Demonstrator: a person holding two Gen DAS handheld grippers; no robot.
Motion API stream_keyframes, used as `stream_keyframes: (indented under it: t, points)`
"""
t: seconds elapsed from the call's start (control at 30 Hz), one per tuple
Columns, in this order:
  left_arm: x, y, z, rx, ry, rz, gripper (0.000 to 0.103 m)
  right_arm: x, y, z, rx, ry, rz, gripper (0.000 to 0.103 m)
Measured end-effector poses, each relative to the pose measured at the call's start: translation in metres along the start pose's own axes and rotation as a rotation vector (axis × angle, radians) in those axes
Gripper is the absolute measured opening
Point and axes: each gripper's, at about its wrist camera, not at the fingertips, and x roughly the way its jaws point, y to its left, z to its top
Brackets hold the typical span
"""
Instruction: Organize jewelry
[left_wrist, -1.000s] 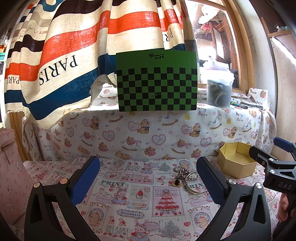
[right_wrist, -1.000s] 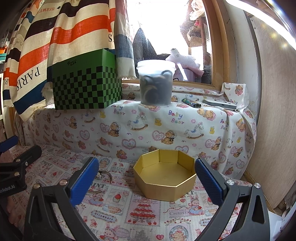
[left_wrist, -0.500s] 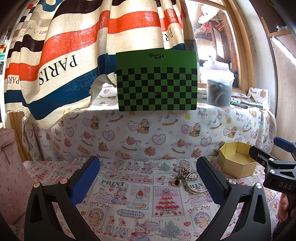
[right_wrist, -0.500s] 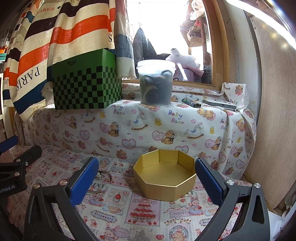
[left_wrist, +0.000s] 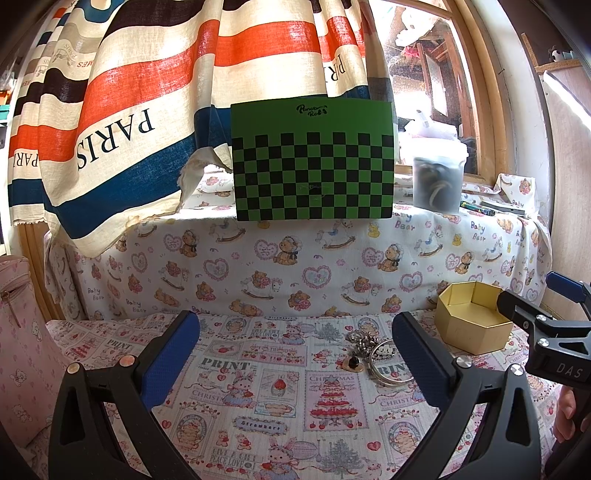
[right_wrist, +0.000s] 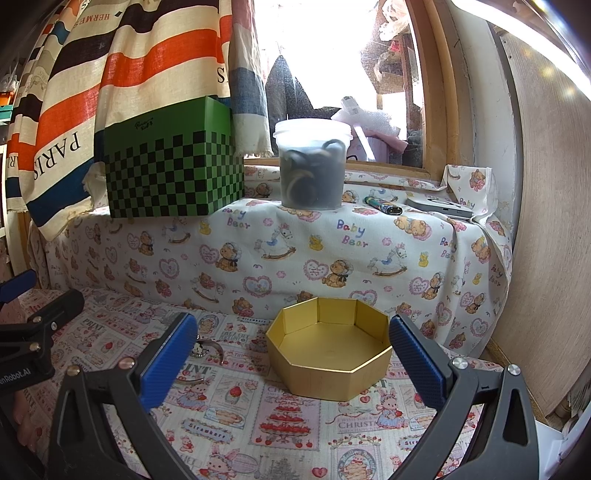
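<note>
While held above the printed cloth (left_wrist: 258, 384), left gripper (left_wrist: 295, 354) spread wide, blue pads (left_wrist: 168, 360) touching nothing, gripping nothing. Right gripper (right_wrist: 291, 358) likewise wide apart and empty. Just beyond the left fingertips, jewelry pile (left_wrist: 373, 350): bangle, ring, silver cluster. Right of that, near the right gripper, open gold octagonal box (right_wrist: 328, 360). Farther back, on the ledge: green checkered box (left_wrist: 314, 162), lidded plastic tub (right_wrist: 312, 164).

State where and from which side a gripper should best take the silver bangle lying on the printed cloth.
Probably the silver bangle's near rim arc, from above with one finger inside the ring and one outside: it lies flat, its far side crowded by the small jewelry pile.
</note>
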Motion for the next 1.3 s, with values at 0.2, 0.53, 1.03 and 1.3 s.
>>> stream_keyframes:
  t: [0.2,0.53,1.03,1.3]
  points:
    - [0.0,0.0,-0.001,-0.003,-0.004,-0.002,0.103,0.001,-0.001,-0.001,0.004,-0.001,-0.002,0.103]
    - [-0.002,-0.003,-0.002,0.0,-0.006,-0.035,0.103,0.001,0.005,-0.001,-0.025,0.003,-0.039,0.103]
    - [0.007,-0.002,0.001,-0.011,0.023,-0.069,0.103,-0.01,-0.004,-0.002,0.028,-0.044,-0.067,0.103]
    - [0.034,-0.007,0.02,-0.039,0.167,-0.158,0.103,0.006,-0.019,-0.001,0.096,0.034,-0.054,0.103]
